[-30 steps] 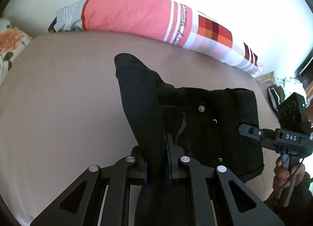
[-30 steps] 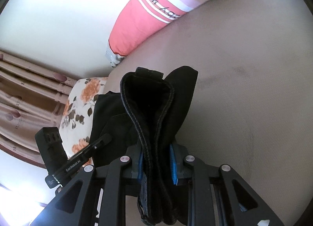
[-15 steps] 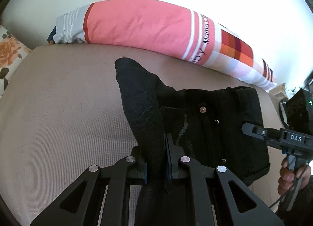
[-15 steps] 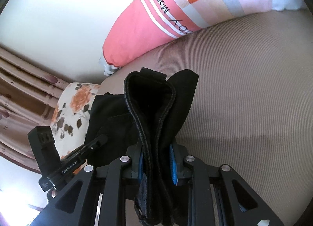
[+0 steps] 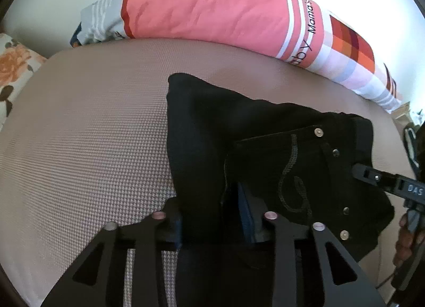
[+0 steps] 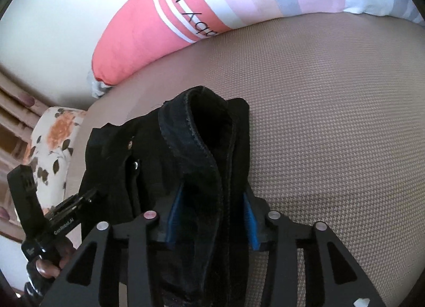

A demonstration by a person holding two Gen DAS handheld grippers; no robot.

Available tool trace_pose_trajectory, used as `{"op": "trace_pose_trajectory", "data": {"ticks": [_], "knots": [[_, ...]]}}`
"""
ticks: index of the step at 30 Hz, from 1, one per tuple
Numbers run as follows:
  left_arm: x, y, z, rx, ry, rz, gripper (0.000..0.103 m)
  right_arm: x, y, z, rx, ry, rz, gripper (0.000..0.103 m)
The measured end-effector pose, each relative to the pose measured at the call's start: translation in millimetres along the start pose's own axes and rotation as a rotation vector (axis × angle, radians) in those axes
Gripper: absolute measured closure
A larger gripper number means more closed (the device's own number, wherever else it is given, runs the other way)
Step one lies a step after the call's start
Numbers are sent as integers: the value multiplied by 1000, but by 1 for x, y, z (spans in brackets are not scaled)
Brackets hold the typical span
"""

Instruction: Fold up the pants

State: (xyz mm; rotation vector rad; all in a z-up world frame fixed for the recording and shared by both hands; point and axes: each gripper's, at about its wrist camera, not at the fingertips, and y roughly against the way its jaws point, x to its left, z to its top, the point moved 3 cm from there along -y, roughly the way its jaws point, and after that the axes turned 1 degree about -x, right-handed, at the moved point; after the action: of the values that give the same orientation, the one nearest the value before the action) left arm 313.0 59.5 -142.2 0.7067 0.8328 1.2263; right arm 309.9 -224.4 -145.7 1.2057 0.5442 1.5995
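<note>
Black pants lie bunched on the tan bed cover, waistband, rivets and stitched pocket to the right. A folded strip of them runs back between the jaws of my left gripper, which are opening; the blue pad on the right stands clear of the cloth. In the right wrist view a thick hemmed fold of the pants lies between the jaws of my right gripper. These are opening too, with both blue pads showing beside the cloth. One of the right gripper's fingers reaches over the waistband.
A long pink and checked bolster lies along the far edge of the bed by the white wall. A floral pillow and curtains are at the left end. A person's hand holds the left gripper's handle.
Both grippers have sunk closer to the bed and their jaws have parted from the cloth they were pinching. The raised folds now rest lower on the pile of pants.
</note>
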Motion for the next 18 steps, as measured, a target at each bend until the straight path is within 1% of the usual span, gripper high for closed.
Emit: {"op": "trace_pose_trajectory", "data": {"ticks": [2,3,4,5,6,8,10,11,12,14,18], "knots": [[0,1,-1,-8,-1,31,55,0,1,-1,-1,2,-17,62],[0,2,-1,-8,4,43,53,1,2,-3,0,8,-29,61],[1,4,-2,-4,13,60,49,3,4,-6,1,15,-42,59],[1,6,-4,-2,20,80,42,5,6,-7,1,23,-57,56],[2,7,-6,0,23,94,39,7,8,-11,2,33,-80,52],[0,14,-12,3,21,116,34,10,15,-18,-1,49,-112,49],[-2,24,-22,0,12,143,32,15,26,-26,-23,56,-135,45],[-3,27,-25,-2,8,151,31,16,31,-29,-31,60,-141,45],[-6,35,-32,-12,1,157,31,19,37,-34,-43,67,-146,44],[-10,45,-39,-27,-8,165,27,23,48,-44,-59,82,-153,40],[-20,75,-64,-71,-24,185,25,36,71,-66,-92,123,-165,37]]}}
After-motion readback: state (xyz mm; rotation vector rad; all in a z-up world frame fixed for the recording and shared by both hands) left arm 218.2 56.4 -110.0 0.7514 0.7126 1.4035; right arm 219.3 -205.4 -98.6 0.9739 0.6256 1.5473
